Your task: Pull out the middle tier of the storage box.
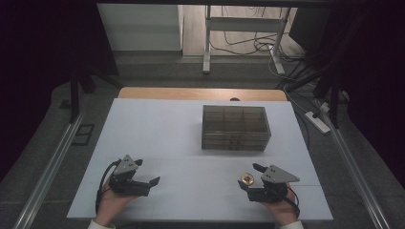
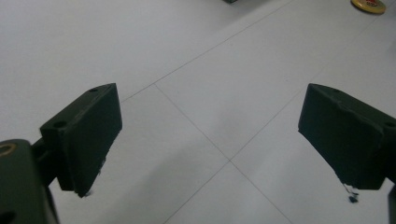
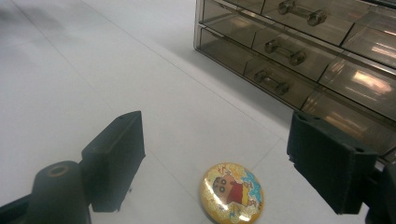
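right tool (image 3: 215,154) jaws wide, empty | round yellow cartoon-printed badge (image 3: 232,192) flat on white counter (image 1: 157,129), near smoky plastic drawer box (image 1: 235,127) | lower squarely, pinch rim | left tool (image 2: 210,140) agape, idle

badge (image 3: 232,192): gold, cartoon print | drawer box (image 1: 235,127): smoky brown | table (image 1: 157,129): white

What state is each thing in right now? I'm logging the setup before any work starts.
Drawer box: upright on the table, every drawer that shows is shut.
Round badge: lying flat on the white table, picture side up, untouched.
Left gripper: open, nothing between its jaws, low over the table.
Right gripper: open, jaws either side of the badge, not touching it.
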The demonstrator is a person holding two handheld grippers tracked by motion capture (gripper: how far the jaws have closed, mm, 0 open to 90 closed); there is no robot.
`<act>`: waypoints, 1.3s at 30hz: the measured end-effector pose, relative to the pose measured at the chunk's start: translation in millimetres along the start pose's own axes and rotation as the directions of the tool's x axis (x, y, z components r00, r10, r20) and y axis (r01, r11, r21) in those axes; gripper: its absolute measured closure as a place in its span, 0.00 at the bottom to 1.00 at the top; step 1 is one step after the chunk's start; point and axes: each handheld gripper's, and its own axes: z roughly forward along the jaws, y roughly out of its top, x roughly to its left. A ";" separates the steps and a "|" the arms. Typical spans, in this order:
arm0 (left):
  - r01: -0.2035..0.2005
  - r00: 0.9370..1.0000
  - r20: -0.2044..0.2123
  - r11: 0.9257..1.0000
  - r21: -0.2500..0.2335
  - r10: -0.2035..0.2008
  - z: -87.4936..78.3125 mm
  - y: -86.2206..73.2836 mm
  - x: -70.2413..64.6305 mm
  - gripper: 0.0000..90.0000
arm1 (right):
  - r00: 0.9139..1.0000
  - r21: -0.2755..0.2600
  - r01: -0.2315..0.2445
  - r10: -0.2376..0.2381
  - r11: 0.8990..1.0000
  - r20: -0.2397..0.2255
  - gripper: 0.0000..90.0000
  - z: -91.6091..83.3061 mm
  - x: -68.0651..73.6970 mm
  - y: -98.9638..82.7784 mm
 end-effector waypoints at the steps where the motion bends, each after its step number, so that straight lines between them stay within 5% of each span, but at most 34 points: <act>1: 0.000 1.000 0.000 1.000 0.000 0.000 0.1 0.1 -0.4 0.08 | 1.000 0.000 0.001 -0.001 1.000 0.002 0.22 0.0 0.2 -0.1; 29: -0.013 1.000 -0.005 1.000 0.011 0.013 0.3 -1.2 0.1 0.08 | 0.993 0.043 0.104 -0.106 0.994 0.059 0.22 0.2 3.3 2.9; 39: -0.017 1.000 -0.008 1.000 0.018 0.017 1.1 -2.4 1.0 0.09 | 0.969 0.090 0.210 -0.220 0.973 0.114 0.24 2.1 9.3 4.5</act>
